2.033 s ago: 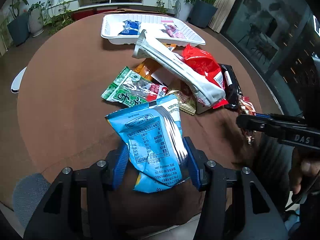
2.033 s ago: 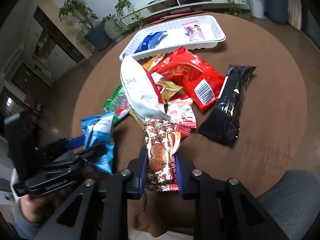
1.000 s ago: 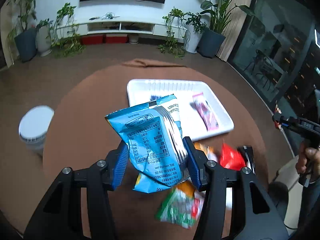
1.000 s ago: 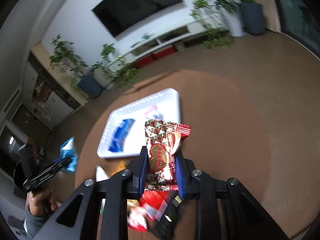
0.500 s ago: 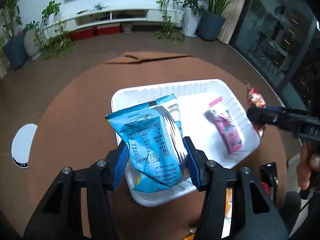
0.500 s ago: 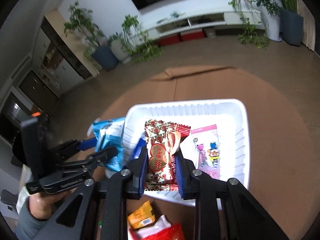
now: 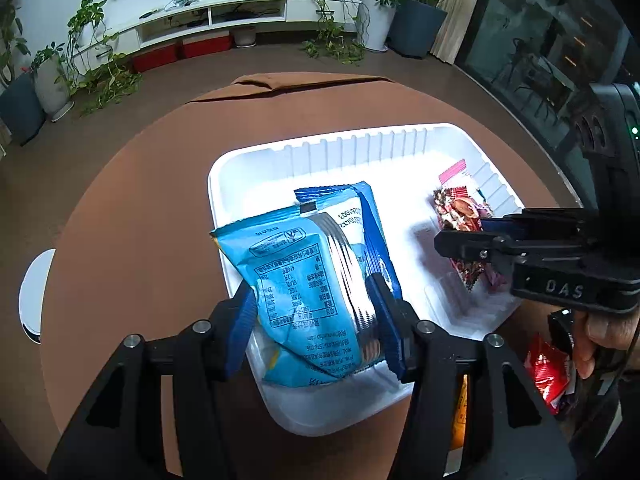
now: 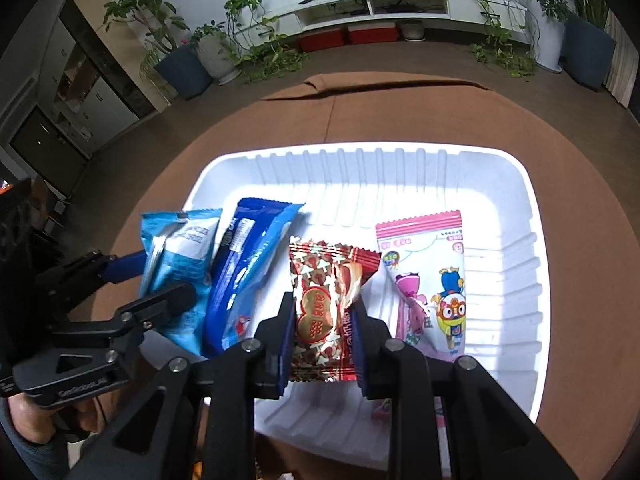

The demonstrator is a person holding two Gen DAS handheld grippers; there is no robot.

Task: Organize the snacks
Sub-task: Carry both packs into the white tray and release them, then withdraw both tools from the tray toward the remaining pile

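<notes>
A light-blue snack bag (image 7: pixel 304 300) is held loosely between the half-spread left tongs (image 7: pixel 316 320), whose jaws have just been opening; a red heart candy (image 8: pixel 324 312) is pinched in the narrow right tongs (image 8: pixel 322 320). Both are over the white tray (image 8: pixel 532 240), where a dark-blue packet (image 8: pixel 244 272) and pink packet (image 8: pixel 428 280) already lie. Red snacks (image 7: pixel 544 368) remain on the desk (image 7: pixel 132 220).

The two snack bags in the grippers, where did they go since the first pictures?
Both were carried from over the snack pile to the white tray. The left gripper, jaws just opening, has the light blue bag between them; the right gripper stays shut on the red heart candy bag. The dark blue packet and pink packet stayed put.
</notes>
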